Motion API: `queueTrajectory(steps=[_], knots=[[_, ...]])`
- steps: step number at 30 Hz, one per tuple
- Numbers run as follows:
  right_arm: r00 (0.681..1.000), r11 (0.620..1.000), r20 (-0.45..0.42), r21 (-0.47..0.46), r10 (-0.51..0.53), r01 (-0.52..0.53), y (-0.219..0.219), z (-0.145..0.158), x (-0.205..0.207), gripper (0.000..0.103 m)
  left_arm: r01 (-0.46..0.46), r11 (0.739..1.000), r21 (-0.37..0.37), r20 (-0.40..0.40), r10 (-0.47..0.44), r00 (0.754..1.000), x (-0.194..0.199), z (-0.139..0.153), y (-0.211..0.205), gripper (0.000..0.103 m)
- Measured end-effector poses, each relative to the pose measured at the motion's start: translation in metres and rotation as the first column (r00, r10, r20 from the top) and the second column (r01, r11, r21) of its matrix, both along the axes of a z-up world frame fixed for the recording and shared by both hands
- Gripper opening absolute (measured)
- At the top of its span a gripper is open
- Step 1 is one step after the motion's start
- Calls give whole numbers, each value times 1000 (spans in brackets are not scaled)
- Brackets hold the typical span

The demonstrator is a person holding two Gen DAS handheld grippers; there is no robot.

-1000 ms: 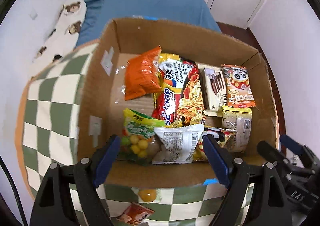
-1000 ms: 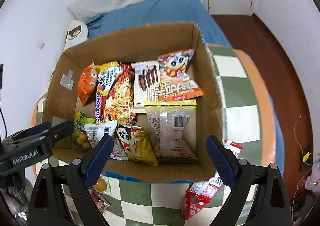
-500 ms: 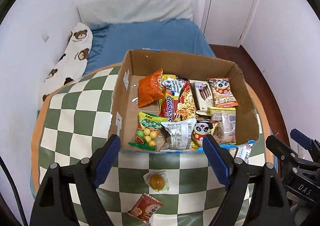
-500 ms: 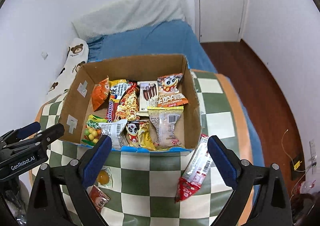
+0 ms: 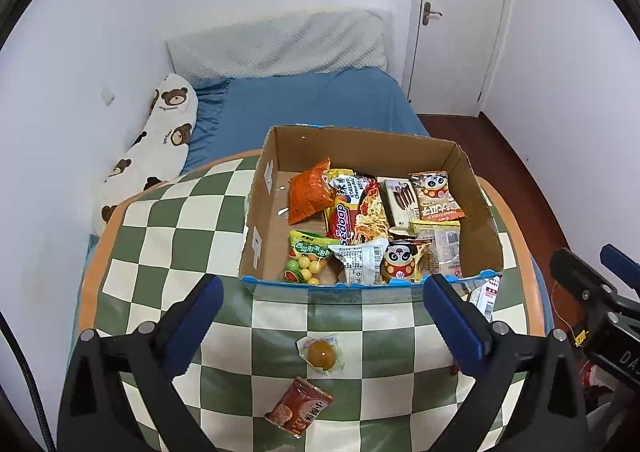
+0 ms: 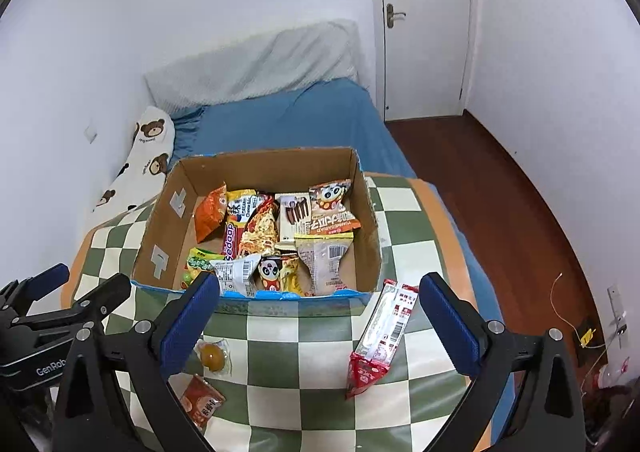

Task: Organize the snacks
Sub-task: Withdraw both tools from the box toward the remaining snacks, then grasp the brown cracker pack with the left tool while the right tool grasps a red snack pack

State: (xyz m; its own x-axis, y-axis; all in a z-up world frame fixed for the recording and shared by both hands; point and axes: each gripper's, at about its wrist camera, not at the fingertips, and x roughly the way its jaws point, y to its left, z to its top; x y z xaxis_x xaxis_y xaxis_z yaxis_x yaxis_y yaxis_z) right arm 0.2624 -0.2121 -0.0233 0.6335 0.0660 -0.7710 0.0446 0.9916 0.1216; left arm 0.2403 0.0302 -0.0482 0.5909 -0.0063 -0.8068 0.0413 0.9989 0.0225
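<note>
While both tools hang above the near edge of the checkered counter (image 5: 168, 220), the left hand-held gripper (image 5: 320, 316) has just been opening and now stands spread wide with nothing between its blue pads; the right hand-held gripper (image 6: 320, 310) has likewise just been opening and is spread, pinching nothing.

Nearest on the counter lies a small red-brown snack packet (image 5: 299, 406), flat. Just beyond it sits a clear-wrapped round orange sweet (image 5: 321, 354), apart from the packet. To the right, a long red-and-white packet (image 6: 380, 336) lies lengthwise, its far end touching or almost touching the front corner of the cardboard box (image 5: 256, 212).

The box stands open-topped further back on the counter. Its front row holds a green bag of fruit-shaped gum balls (image 5: 308, 256), a white packet (image 5: 360, 258), a panda-print packet (image 5: 400, 258) and a clear-wrapped pastry (image 5: 442, 248). Behind these lie an orange crisp bag (image 5: 310, 194), a noodle packet (image 5: 356, 212), a chocolate-stick box (image 5: 400, 200) and a second panda packet (image 5: 436, 196).

Beyond the counter stands a bed with a blue sheet (image 5: 304, 104) and a bear-print pillow (image 5: 160, 140).
</note>
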Motion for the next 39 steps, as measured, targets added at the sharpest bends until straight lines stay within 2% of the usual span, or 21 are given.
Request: queueTrajectory(steps=[3,6,9,10,14,16,19,21,23,24,26,28,29,31,32,33,34,37,39], knots=[[1000,1000,-1,15,1,-1,-2,1,-3,102,-4,1000,-5,-8,4,1000,2,-3,0,102],[998,997,-55,72,-2,6,-13,-17,0,102,-18,1000,2,-43,18,999,3,-18,4,102],[986,991,-166,131,-15,37,-32,-60,6,102,-54,997,62,-94,60,994,5,-49,15,102],[979,989,-204,137,-23,51,-38,-77,8,102,-69,995,77,-136,79,988,6,-67,21,102],[922,976,-381,171,-61,135,-62,-155,18,102,-110,989,102,-252,133,958,6,-116,44,102],[875,962,-479,204,-65,183,-73,-200,23,102,-126,987,101,-304,152,940,3,-136,56,102],[827,945,-560,239,-56,226,-76,-242,23,101,-137,985,105,-378,167,910,-6,-164,72,102],[811,943,-583,238,-52,232,-73,-261,21,93,-117,986,118,-426,157,891,-17,-182,79,102],[804,946,-593,241,-34,218,-66,-272,18,70,-77,988,130,-465,130,875,-25,-194,78,102],[805,949,-592,234,-33,210,-62,-276,17,68,-40,991,130,-484,99,869,-31,-201,75,102],[819,956,-574,228,-21,184,-54,-277,14,54,30,990,135,-512,44,858,-38,-213,65,102],[825,965,-566,223,15,136,-42,-276,11,48,104,985,136,-542,-14,840,-43,-226,51,102],[825,969,-565,221,32,113,-36,-275,10,48,160,977,139,-568,-54,821,-45,-237,39,102],[818,974,-570,221,82,56,-21,-274,5,47,219,966,136,-583,-101,807,-46,-249,26,101],[811,973,-575,227,106,33,-15,-274,2,46,248,959,134,-598,-121,792,-47,-258,18,87],[804,972,-580,234,130,12,-8,-274,-1,46,250,959,135,-604,-120,788,-46,-263,16,74],[794,970,-587,242,159,-16,-1,-274,-6,46,238,963,123,-614,-114,781,-46,-268,14,56],[779,965,-594,257,203,-56,13,-273,-17,46,100,992,72,-620,-34,784,-41,-269,24,56],[765,961,-604,266,223,-70,17,-276,-22,47,-17,1000,21,-620,27,784,-37,-266,37,56]])
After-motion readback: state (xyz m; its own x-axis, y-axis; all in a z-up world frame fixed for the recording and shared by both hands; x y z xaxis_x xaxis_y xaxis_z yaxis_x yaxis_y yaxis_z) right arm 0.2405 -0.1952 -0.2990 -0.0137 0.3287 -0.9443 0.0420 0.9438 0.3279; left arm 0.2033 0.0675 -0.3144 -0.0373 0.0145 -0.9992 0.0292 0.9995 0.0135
